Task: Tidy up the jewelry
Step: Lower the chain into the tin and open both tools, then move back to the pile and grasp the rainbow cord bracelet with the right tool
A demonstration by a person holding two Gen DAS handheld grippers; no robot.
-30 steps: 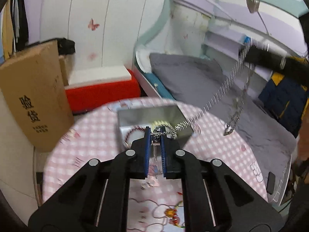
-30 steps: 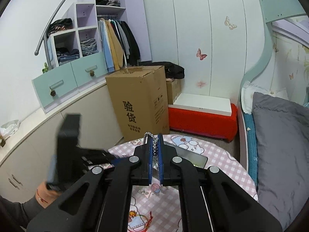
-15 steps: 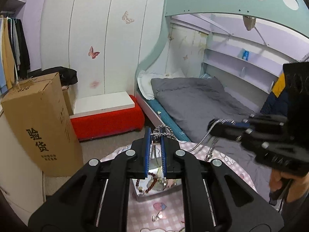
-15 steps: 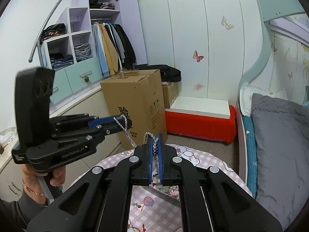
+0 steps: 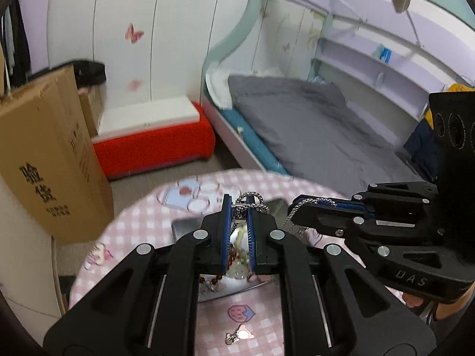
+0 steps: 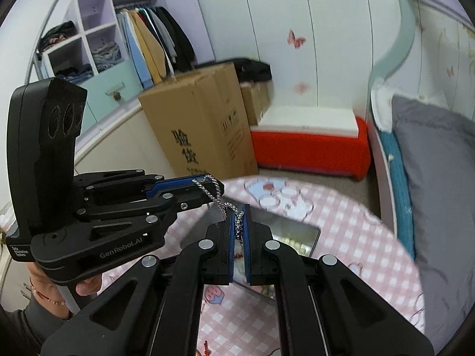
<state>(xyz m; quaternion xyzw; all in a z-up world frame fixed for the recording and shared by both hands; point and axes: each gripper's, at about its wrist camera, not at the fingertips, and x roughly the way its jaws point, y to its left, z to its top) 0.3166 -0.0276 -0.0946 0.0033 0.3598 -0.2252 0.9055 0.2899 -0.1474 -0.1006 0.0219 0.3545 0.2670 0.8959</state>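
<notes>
Currently both grippers are pinching one silver chain [image 5: 251, 201], the left gripper [image 5: 237, 207] clamping one end between its blue pads and the right gripper [image 6: 237, 216] clamping the other. Between the two tips the chain is hanging in a short slack run just above the metal tray [image 5: 184, 225] on the pink checked table [image 5: 142, 225]. Judging by this, the tray is lying directly below and slightly ahead of both tips, with neither hand clearly nearer.

Black tongs [image 5: 237, 207] with blue pads [image 6: 232, 228], silver screws, white "GenRobot.AI" lettering; grey sleeve [image 6: 26, 323]
</notes>
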